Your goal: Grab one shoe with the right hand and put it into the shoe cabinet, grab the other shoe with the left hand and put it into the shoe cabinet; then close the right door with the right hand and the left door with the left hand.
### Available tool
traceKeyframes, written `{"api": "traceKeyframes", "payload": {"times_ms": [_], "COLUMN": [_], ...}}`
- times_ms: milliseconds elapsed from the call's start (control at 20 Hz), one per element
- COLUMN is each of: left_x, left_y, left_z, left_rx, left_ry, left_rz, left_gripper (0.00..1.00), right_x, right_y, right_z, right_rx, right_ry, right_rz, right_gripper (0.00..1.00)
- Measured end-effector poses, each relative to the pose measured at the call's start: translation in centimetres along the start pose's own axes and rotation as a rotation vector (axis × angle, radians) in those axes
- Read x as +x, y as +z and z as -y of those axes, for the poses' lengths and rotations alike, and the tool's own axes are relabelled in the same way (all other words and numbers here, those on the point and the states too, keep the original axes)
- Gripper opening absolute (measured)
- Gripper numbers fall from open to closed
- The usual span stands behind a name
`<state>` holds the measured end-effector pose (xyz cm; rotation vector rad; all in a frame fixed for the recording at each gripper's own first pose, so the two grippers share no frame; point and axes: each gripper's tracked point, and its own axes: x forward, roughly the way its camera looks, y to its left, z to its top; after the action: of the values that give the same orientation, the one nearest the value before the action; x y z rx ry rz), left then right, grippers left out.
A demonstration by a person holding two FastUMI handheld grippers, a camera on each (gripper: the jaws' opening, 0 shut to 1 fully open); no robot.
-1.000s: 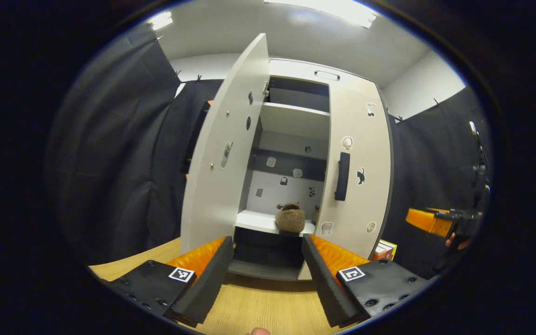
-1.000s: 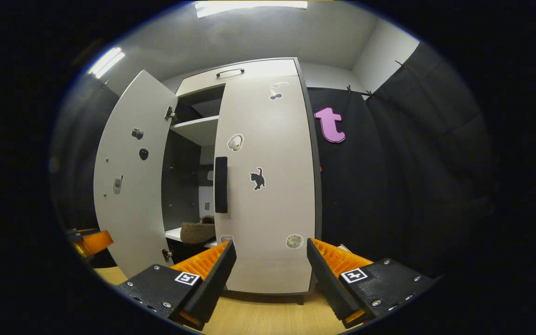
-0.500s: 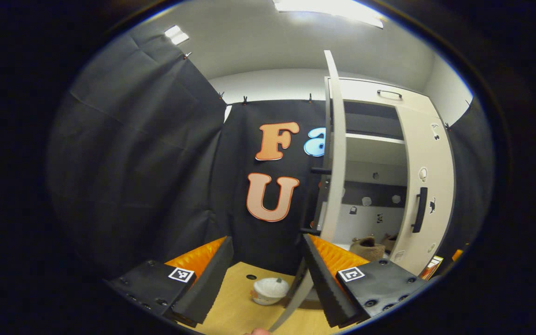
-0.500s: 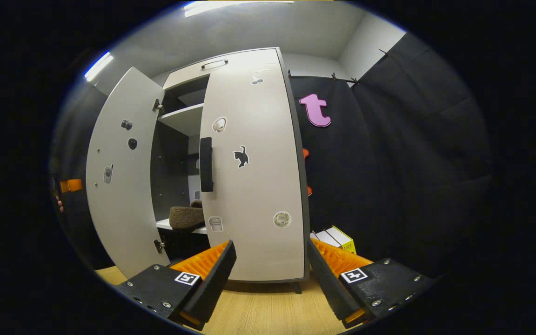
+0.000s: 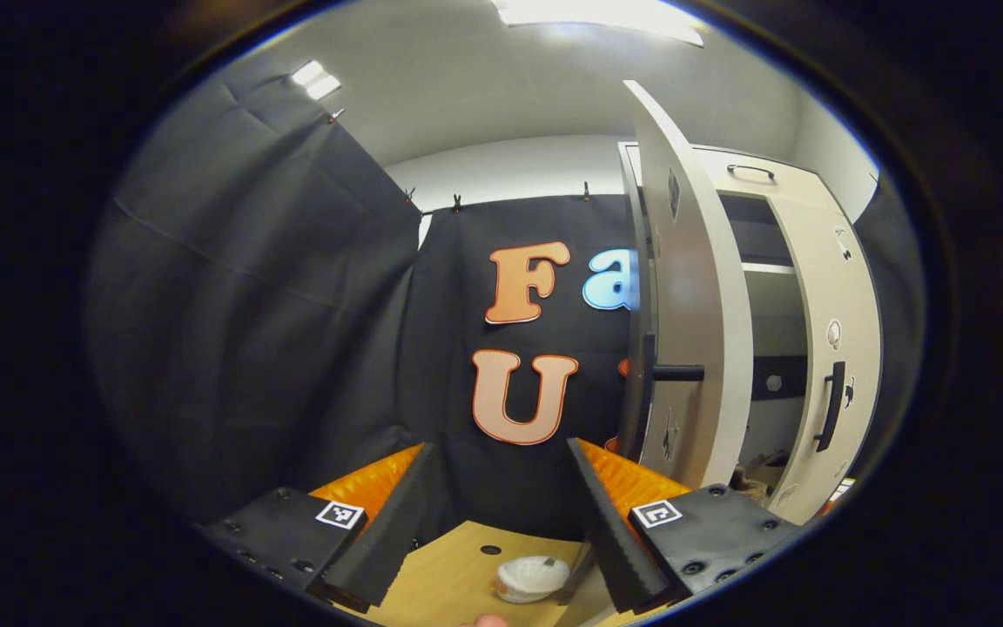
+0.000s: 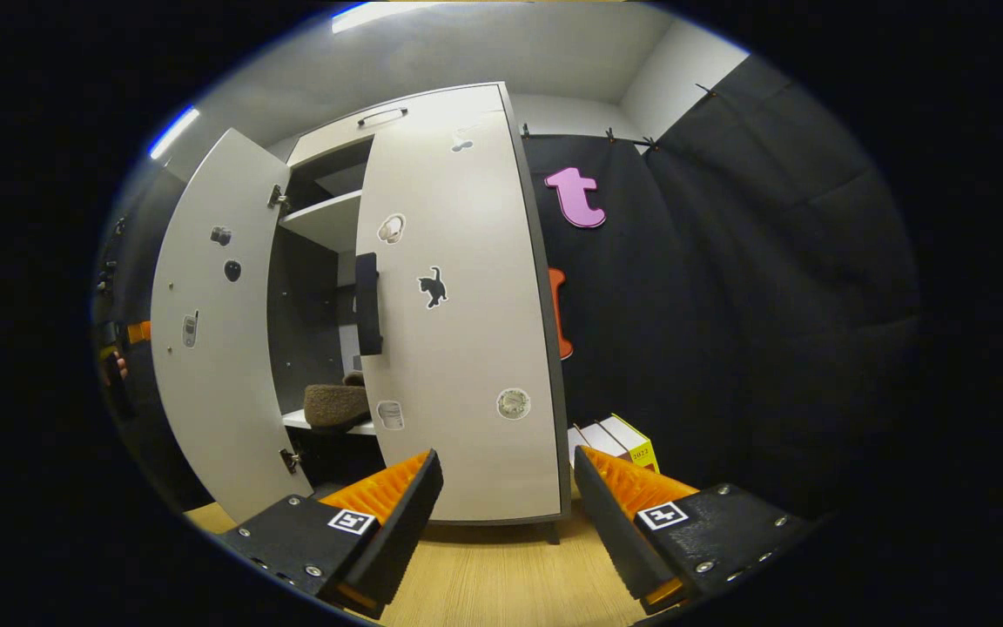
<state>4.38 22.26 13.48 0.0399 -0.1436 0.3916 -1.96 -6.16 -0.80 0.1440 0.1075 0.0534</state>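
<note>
Holding nothing, both my grippers, left (image 5: 498,514) and right (image 6: 508,514), keep jaws wide; left door (image 6: 210,340) ajar at frame left, shoe (image 6: 336,406) shelved inside.

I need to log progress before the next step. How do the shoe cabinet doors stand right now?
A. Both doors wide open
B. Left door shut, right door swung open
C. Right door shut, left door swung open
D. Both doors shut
C: in the right gripper view the right door lies flush on the cabinet, while the left door stands swung out, with a shoe showing in the gap.
</note>
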Motion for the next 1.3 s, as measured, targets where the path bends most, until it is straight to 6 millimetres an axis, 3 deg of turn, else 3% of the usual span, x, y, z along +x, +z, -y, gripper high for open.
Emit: {"api": "traceKeyframes", "payload": {"times_ms": [200, 450, 850, 1300], "left_x": [0.2, -0.9, -2.1, -2.8], "left_y": [-0.5, -0.3, -0.3, -1.3], "left_z": [1.5, 4.2, 11.2, 20.8], "left_rx": [-0.061, -0.065, -0.059, -0.057], "left_ry": [-0.047, -0.106, -0.249, -0.431], "left_rz": [-0.032, -0.04, -0.039, -0.042], "left_gripper": [0.93, 0.96, 0.96, 0.94], "right_x": [0.0, -0.3, -1.3, -2.5], "right_y": [0.3, 1.0, 1.1, 1.1], "right_z": [-0.2, -0.5, 0.4, 1.5], "right_rx": [0.017, 0.008, -0.015, -0.024], "right_ry": [0.004, 0.017, 0.003, -0.038], "right_rz": [0.003, 0.018, 0.012, 0.011], "right_gripper": [0.93, 0.93, 0.93, 0.93]}}
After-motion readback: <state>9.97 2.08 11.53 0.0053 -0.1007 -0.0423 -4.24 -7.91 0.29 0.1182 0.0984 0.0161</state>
